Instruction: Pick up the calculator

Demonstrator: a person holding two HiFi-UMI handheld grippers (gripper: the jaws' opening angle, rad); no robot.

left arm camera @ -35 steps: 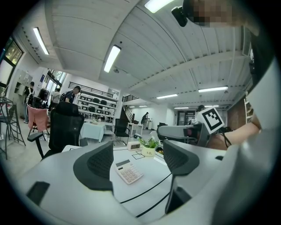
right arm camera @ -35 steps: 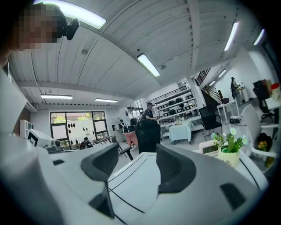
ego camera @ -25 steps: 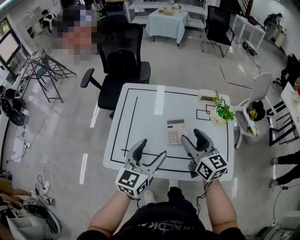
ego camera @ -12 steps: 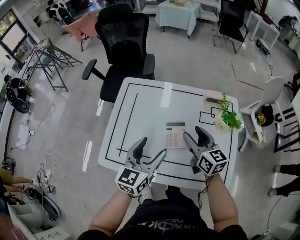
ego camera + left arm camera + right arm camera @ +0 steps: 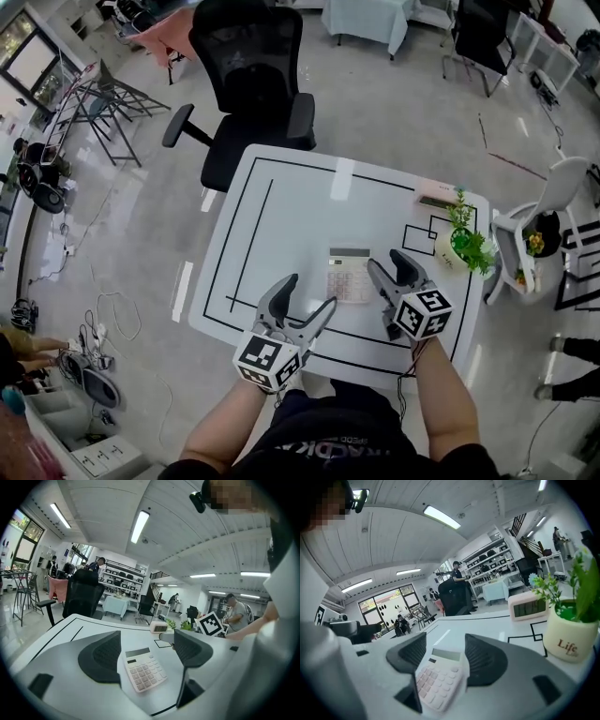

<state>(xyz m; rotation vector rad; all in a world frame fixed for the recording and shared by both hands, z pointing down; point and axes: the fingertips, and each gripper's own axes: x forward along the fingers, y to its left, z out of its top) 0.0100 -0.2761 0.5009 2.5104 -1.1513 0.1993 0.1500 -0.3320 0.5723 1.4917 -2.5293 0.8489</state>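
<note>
A white calculator (image 5: 349, 275) lies flat on the white table (image 5: 281, 225), near its front edge. My right gripper (image 5: 386, 264) is open just right of it, the left finger beside the calculator's right edge. In the right gripper view the calculator (image 5: 440, 677) shows low between the spread jaws of that gripper (image 5: 443, 648); whether they touch it I cannot tell. My left gripper (image 5: 307, 295) is open too, at the calculator's near left, holding nothing. From the left gripper (image 5: 145, 641) view the calculator (image 5: 144, 670) lies just ahead between the jaws.
A potted plant (image 5: 452, 248) and a pink desk clock (image 5: 436, 197) stand at the table's right side, close to my right gripper. Black tape lines mark the tabletop. A black office chair (image 5: 248, 84) stands behind the table and a white chair (image 5: 553, 202) to the right.
Both grippers have edged forward along the calculator, the right one more. The head view has shifted a little. The jaws stay open and the calculator has not moved.
</note>
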